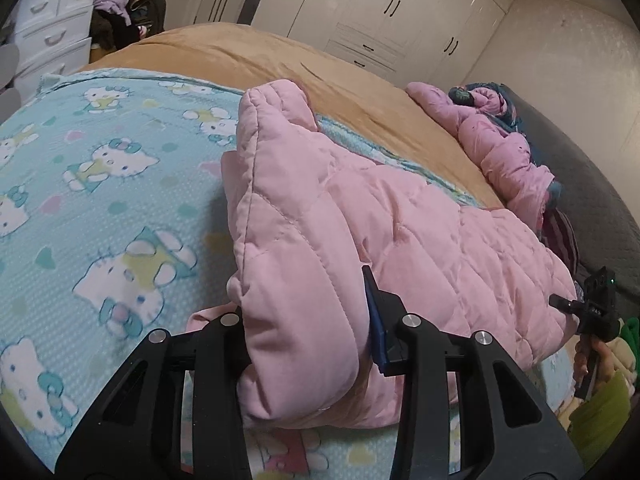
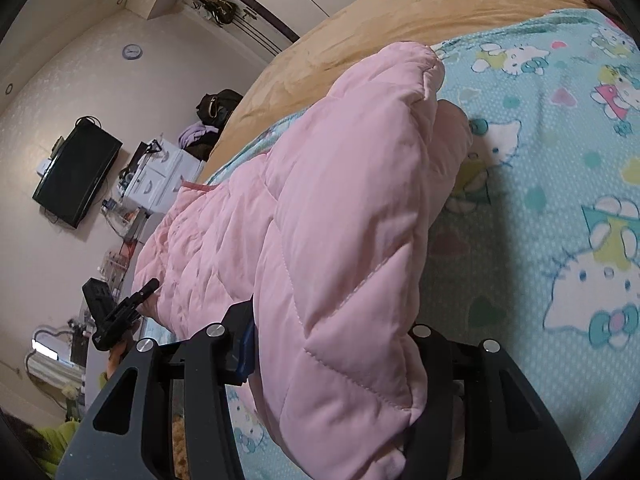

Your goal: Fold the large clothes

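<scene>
Fingers of the left gripper (image 1: 308, 328) are clamping a thick bunch of the pink quilted jacket (image 1: 360, 216), and the pads are pressing into the padding from both sides. Fingers of the right gripper (image 2: 332, 344) are pinching the opposite end of the same jacket (image 2: 320, 200) in the same way. Both grips are holding the near edge of the garment raised, while the rest is draping down onto the cartoon-print blanket (image 1: 100, 160) that is covering the bed.

Risks from this state:
- Slippery, puffy fabric is filling each jaw; judging by its bulk, a layer could be squeezing out, which would drop one end and skew the fold.
- Uneven travel of the two hands would be twisting the garment, leaving a slanted crease.
- The far end is lying loose and could be dragging the blanket along.

View differences:
- The left wrist view is showing a second pink garment (image 1: 500, 140) heaped at the far side of the bed, white wardrobe doors (image 1: 392, 12), and the right gripper (image 1: 560, 303) from outside.
- The right wrist view is showing a wall-mounted television (image 2: 76, 172), a round clock (image 2: 132, 51), and the left gripper (image 2: 150, 286) from outside.
</scene>
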